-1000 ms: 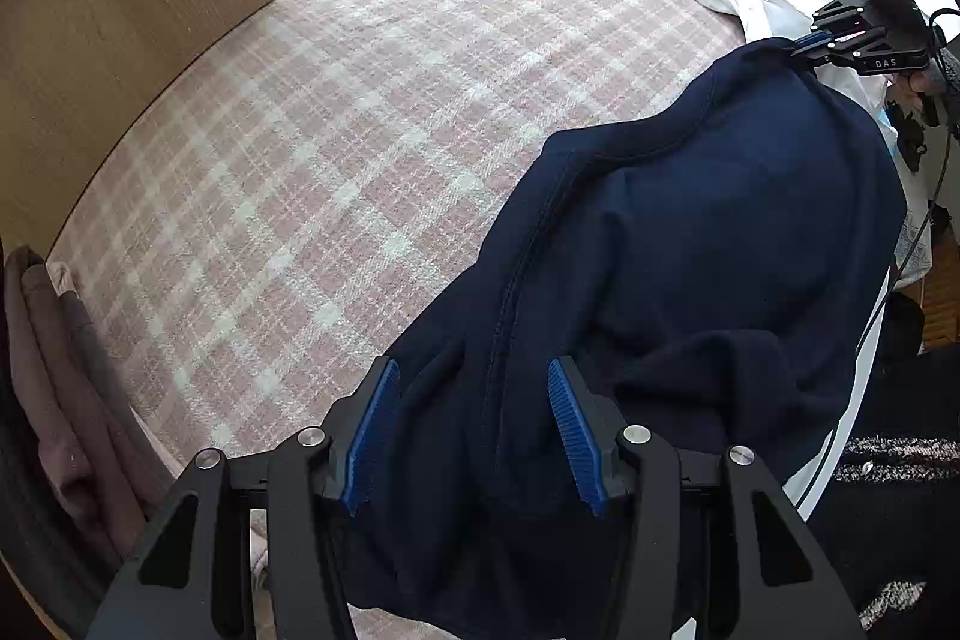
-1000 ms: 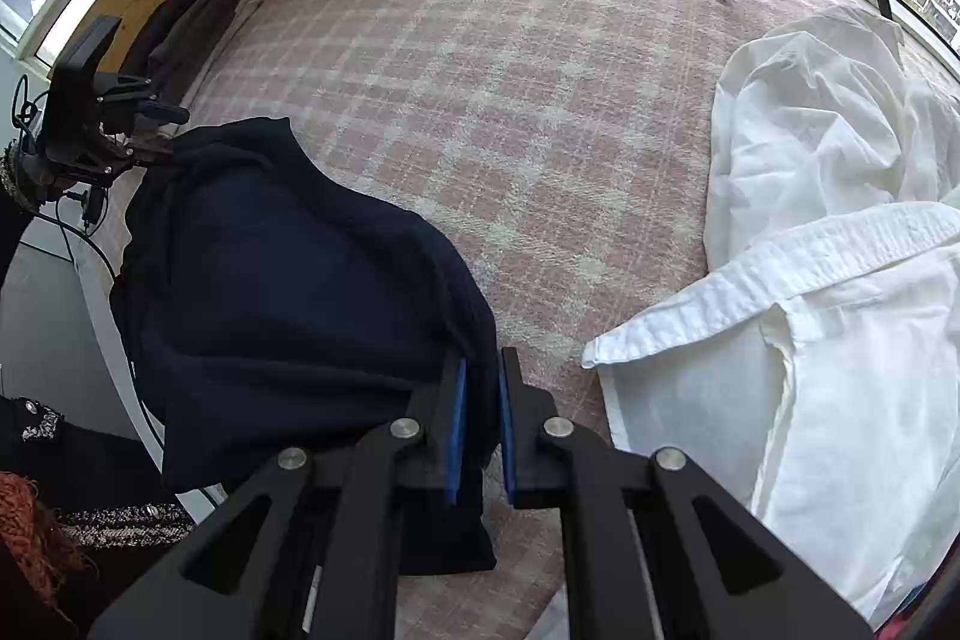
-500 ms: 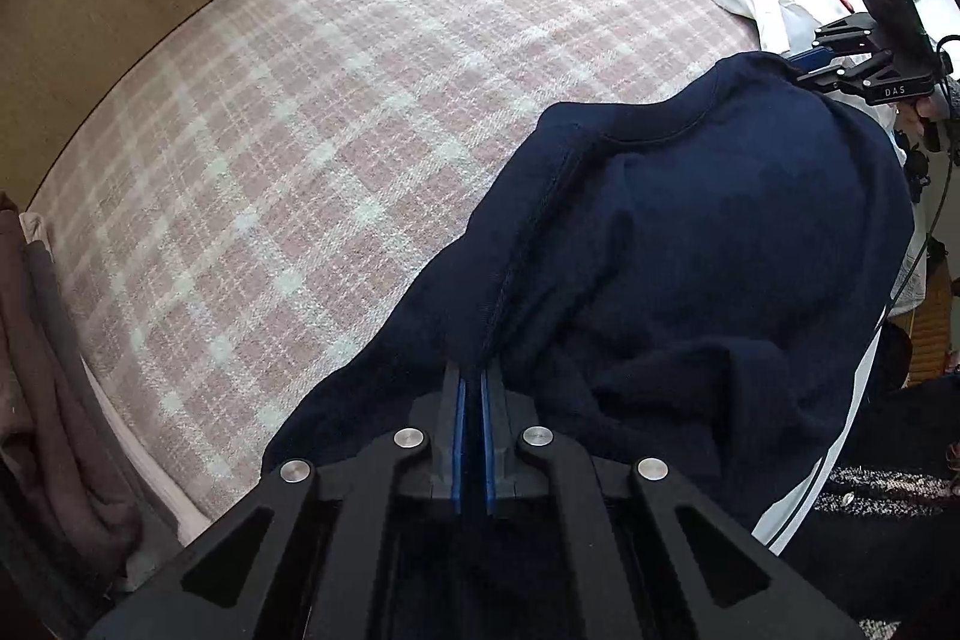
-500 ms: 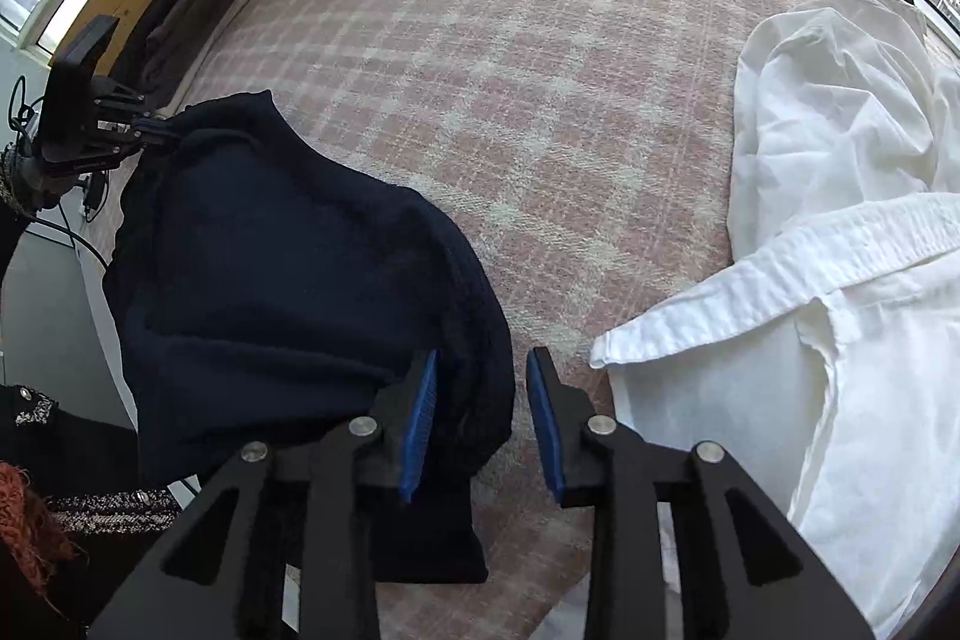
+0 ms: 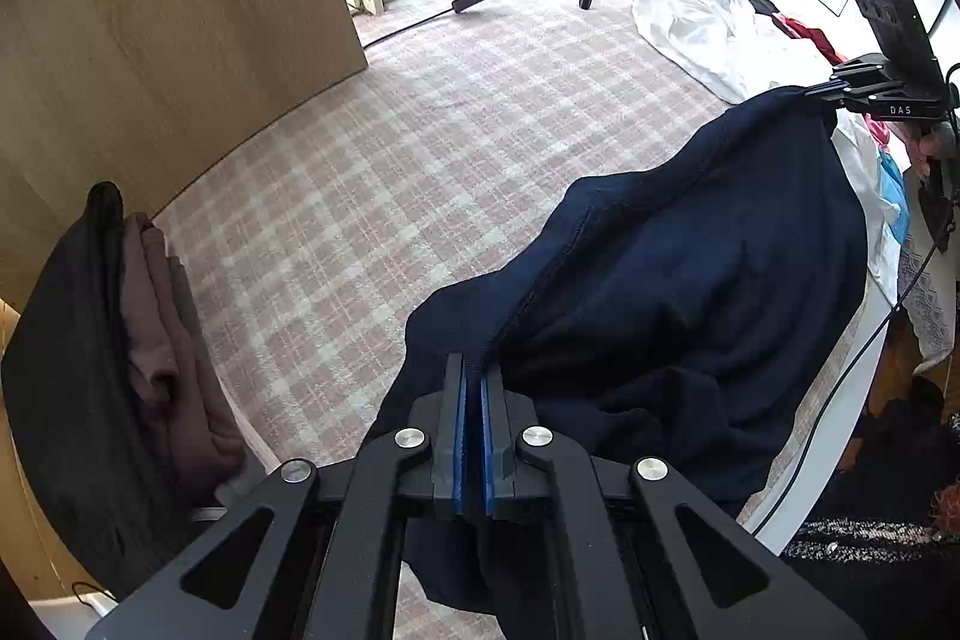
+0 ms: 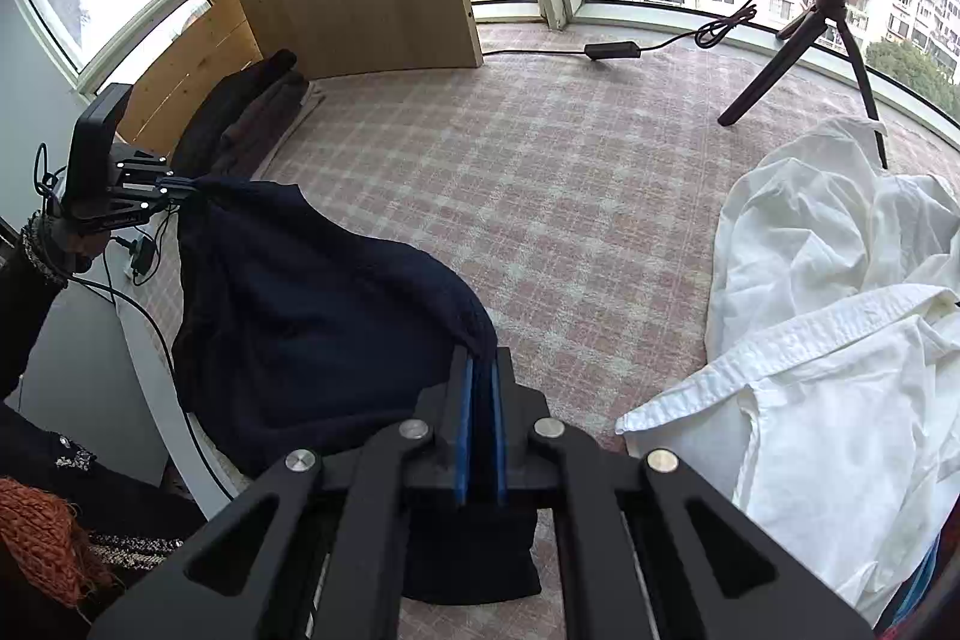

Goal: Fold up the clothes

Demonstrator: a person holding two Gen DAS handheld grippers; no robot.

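Jaws of left gripper (image 5: pixel 472 376) and right gripper (image 6: pixel 480 370) pinch navy garment (image 5: pixel 690 292); thin bites may slip under its weight.

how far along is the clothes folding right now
Done: a stack of folded dark and mauve clothes sits by the wooden panel. In hand: the navy garment, pinched at one edge by the left tool and at the other by the right tool, hanging between them above the checked cloth, not yet folded. Left: the rumpled white shirts lie untouched.
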